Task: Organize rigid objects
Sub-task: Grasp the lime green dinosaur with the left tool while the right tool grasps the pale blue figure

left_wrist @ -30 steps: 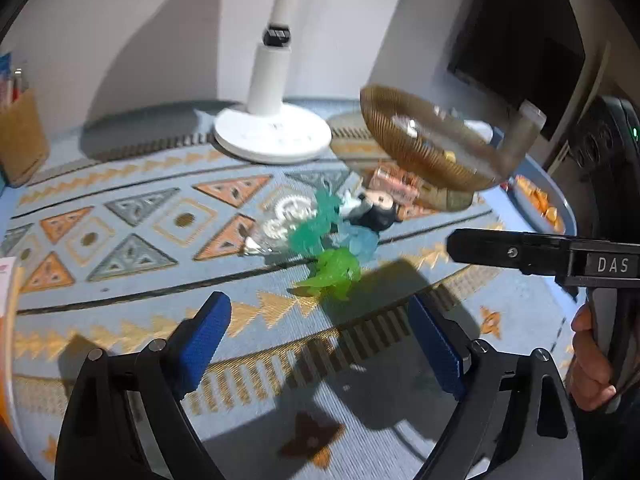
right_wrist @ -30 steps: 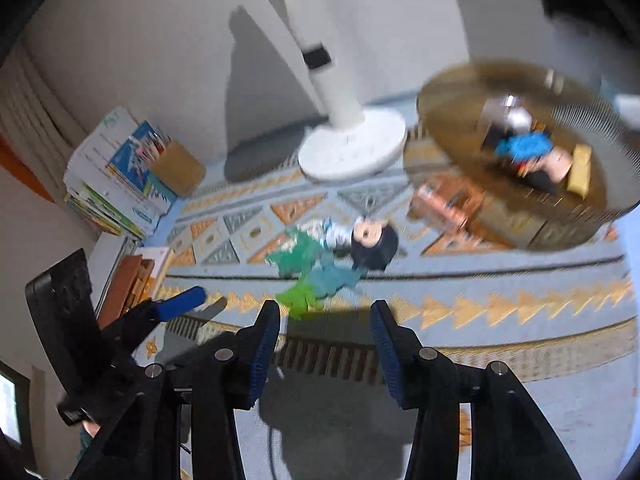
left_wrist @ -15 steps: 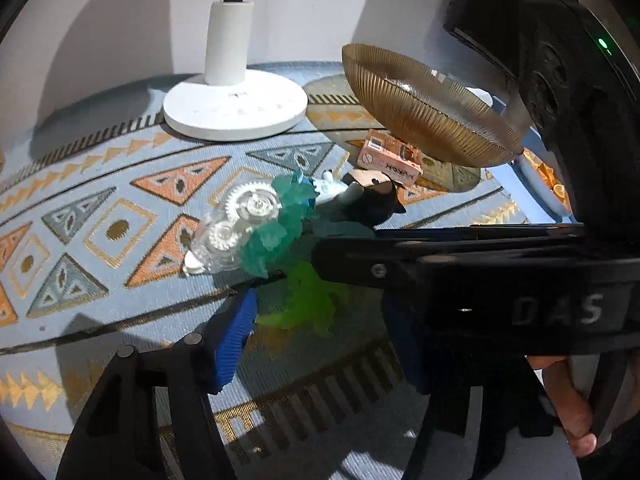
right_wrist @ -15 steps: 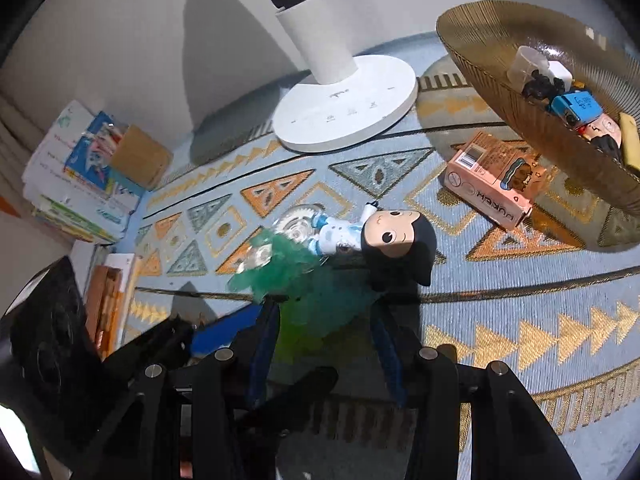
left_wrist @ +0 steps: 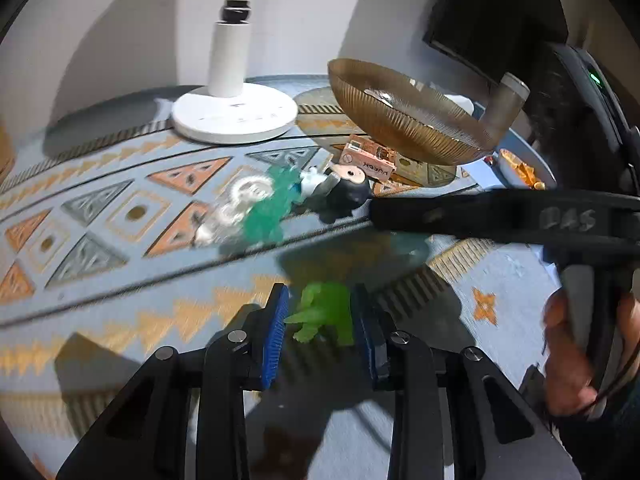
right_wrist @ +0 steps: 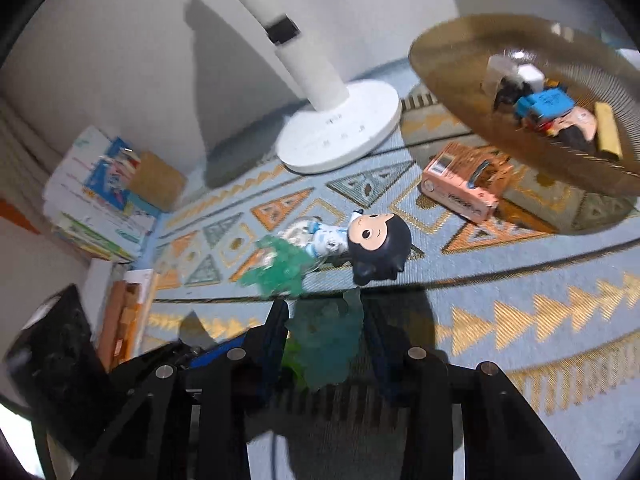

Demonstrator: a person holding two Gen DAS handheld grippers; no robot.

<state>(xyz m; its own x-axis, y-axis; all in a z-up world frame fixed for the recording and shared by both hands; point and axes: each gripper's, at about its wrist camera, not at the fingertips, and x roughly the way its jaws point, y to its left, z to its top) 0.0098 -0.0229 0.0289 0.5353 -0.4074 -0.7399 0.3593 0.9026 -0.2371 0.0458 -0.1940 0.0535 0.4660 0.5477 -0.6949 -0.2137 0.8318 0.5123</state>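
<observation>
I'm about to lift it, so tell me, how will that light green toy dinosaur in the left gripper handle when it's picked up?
The green dinosaur looks like translucent moulded plastic, so probably stiff and light. Its lumpy, spiky outline sits between the closing left gripper pads, so it may twist or slip unless squeezed squarely. Thin legs and tail might snap under a hard pinch.

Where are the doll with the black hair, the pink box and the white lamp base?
doll (right_wrist: 376, 250): right wrist view, on its head.
pink box (right_wrist: 460, 188): right wrist view, top face.
white lamp base (left_wrist: 236, 118): left wrist view, round foot.
</observation>
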